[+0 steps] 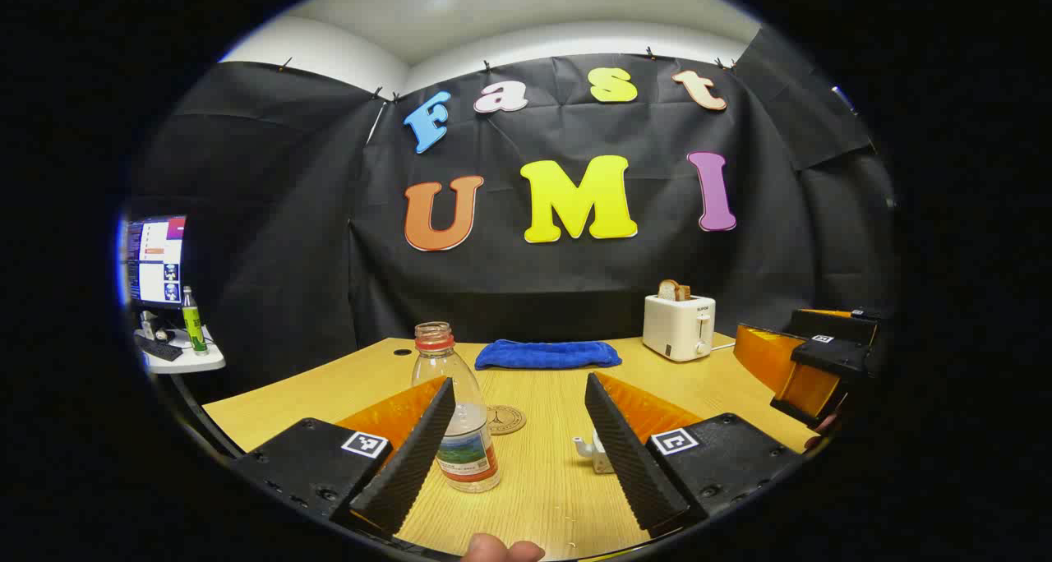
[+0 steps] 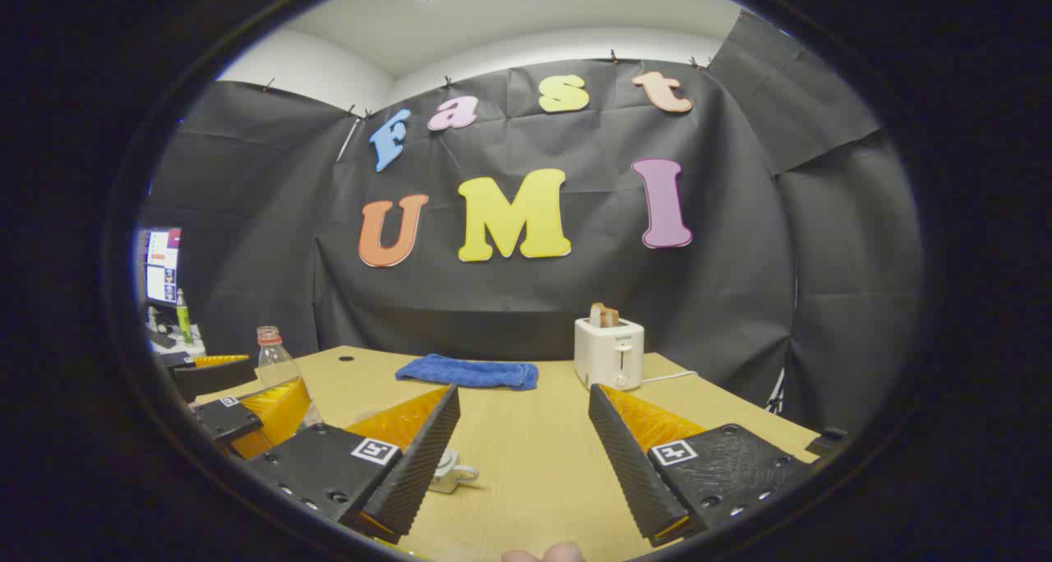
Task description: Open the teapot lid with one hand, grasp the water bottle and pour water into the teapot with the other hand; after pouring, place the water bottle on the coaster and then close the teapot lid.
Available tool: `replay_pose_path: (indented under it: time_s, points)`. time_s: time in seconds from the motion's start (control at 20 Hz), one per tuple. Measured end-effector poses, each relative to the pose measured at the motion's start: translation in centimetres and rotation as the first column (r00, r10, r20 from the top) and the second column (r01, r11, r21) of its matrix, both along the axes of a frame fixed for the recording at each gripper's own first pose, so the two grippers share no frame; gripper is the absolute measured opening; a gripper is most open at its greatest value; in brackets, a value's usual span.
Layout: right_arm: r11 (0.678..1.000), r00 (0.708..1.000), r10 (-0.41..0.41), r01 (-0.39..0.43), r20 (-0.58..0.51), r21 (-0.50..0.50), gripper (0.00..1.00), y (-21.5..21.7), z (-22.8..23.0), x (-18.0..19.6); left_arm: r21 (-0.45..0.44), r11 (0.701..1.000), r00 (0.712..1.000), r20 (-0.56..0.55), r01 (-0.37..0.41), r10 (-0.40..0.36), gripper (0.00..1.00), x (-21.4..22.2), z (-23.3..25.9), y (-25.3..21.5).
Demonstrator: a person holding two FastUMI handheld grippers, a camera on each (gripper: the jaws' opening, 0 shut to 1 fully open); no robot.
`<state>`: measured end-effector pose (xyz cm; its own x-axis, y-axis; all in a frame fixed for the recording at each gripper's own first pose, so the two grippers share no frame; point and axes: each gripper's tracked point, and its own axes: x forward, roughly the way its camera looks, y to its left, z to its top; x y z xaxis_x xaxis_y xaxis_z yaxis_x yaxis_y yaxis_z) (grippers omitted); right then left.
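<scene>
- Left claw (image 1: 520,447): held low over the wooden surface (image 1: 559,496) and level with it, fingers spread wide and released, pressing on nothing.
- Water bottle (image 1: 457,410): one, uncapped, upright on the surface, just inside the left claw's left finger; contact cannot be told.
- Coaster (image 1: 505,419): one, round, flat on the surface just behind the bottle, bare.
- Teapot (image 1: 593,451): one, small and white, partly hidden behind the left claw's right finger; in the right gripper view it stands behind that claw's left finger.
- Right claw (image 2: 523,455): also low and level, fingers apart, grasping nothing.
- Background: one blue towel (image 1: 548,353) and one white toaster (image 1: 679,325) with bread in it, both at the far edge.
</scene>
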<state>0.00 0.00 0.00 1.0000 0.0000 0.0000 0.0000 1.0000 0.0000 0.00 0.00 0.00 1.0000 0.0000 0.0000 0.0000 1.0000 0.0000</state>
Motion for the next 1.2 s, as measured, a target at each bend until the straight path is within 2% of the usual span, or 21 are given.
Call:
replay_pose_path:
  time_s: [0.55, 0.95, 1.2]
  points:
    - [0.999, 1.000, 0.023, -0.023, -0.001, -0.029, 0.95, 0.6, -0.5, -0.1, -0.009, 1.000, 1.000, -0.008, 0.006, -0.006, 1.00, 0.0, -0.1, -0.1]
    - [0.997, 0.997, 0.071, -0.071, -0.011, -0.033, 0.95, 1.8, -1.0, -0.3, -0.006, 1.000, 1.000, -0.016, 0.005, -0.005, 1.00, -0.5, -0.3, 0.3]
    - [0.992, 0.991, 0.119, -0.122, -0.063, -0.033, 0.95, 3.7, -3.2, 0.6, 0.014, 1.000, 0.999, -0.029, -0.022, 0.022, 1.00, -1.6, -0.6, 2.1]
